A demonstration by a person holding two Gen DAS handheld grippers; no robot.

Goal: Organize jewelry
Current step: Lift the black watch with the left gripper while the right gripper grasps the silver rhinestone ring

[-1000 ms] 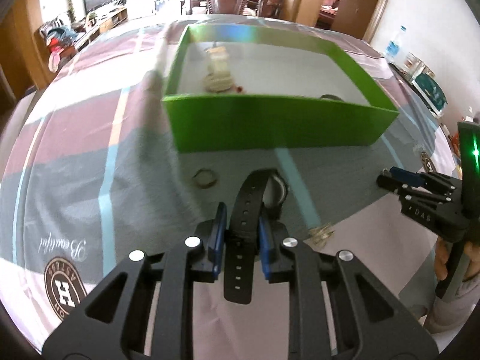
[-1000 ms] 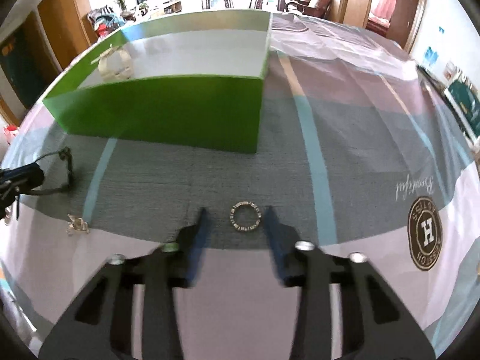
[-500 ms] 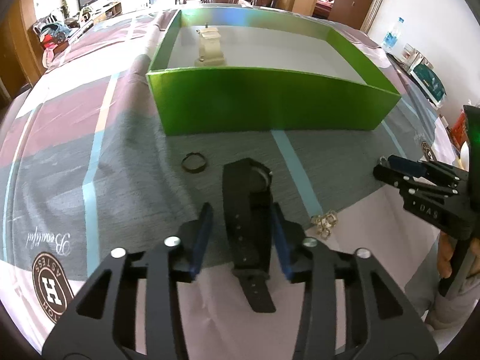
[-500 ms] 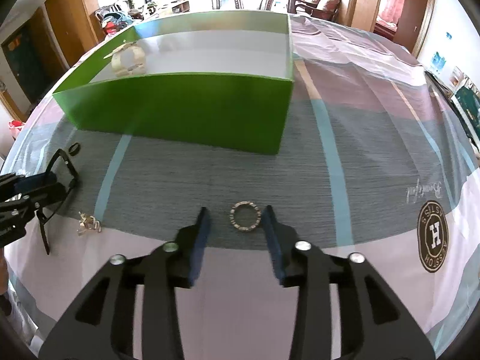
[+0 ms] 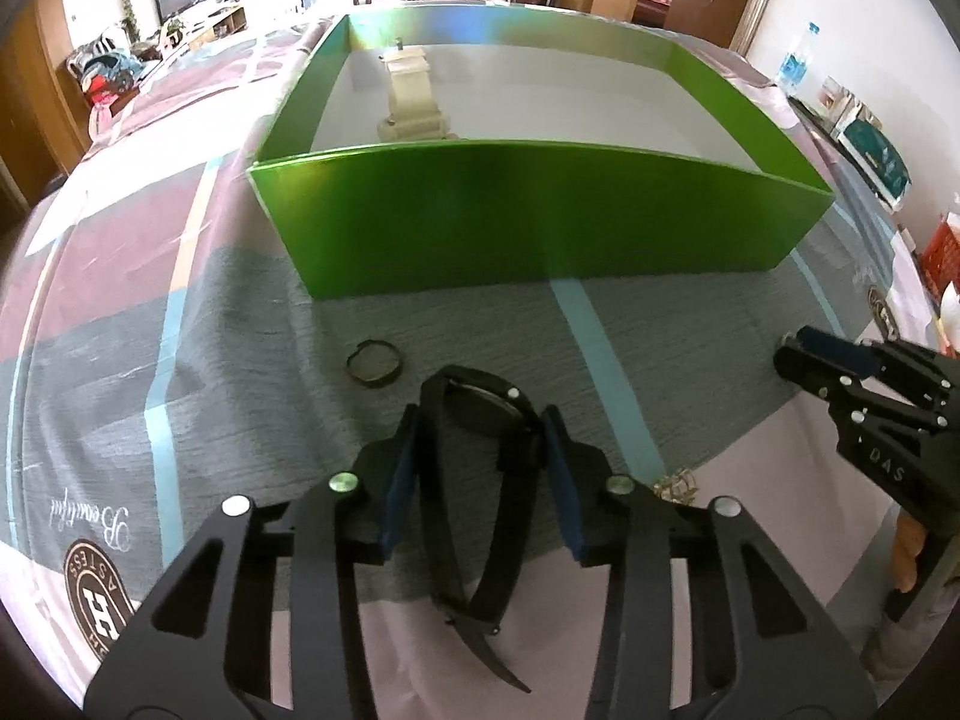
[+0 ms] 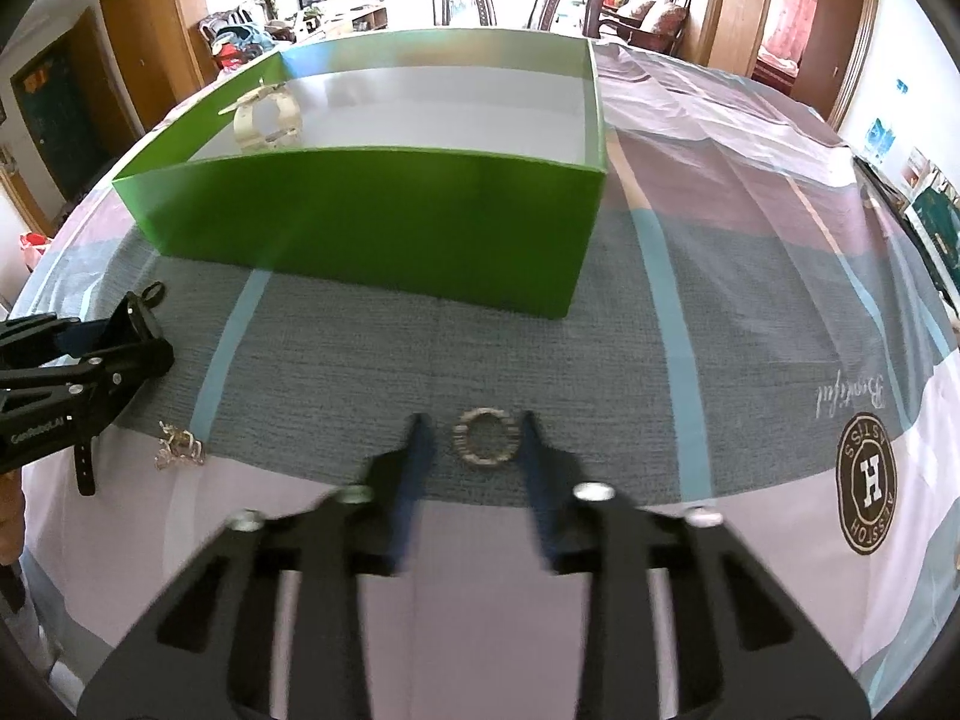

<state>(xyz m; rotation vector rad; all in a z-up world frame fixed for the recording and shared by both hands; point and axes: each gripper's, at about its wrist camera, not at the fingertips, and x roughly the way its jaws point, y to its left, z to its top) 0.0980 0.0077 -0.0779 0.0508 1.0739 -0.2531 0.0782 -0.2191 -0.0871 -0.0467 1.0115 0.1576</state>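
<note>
Two closing grippers, left (image 5: 480, 468) around rubbery black watch (image 5: 474, 480), right (image 6: 471, 450) flanking beaded ring (image 6: 485, 438), untouched.

One green cardboard box (image 5: 540, 222). Two watches: one cream-coloured (image 5: 411, 99), one black-strapped (image 5: 474, 480). Two rings: one thin dark ring (image 5: 373, 362), one studded silver ring (image 6: 486, 438). One small pale metal trinket (image 6: 179, 445). Two black two-finger grippers: left (image 5: 480, 468), right (image 6: 474, 456).

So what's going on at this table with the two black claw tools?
A person is sorting jewelry into a green box, which holds a cream watch. The left gripper is closing around a black watch on the cloth. The right gripper is closing on a sparkly ring, not yet pinched. Another ring and a gold trinket wait.
</note>
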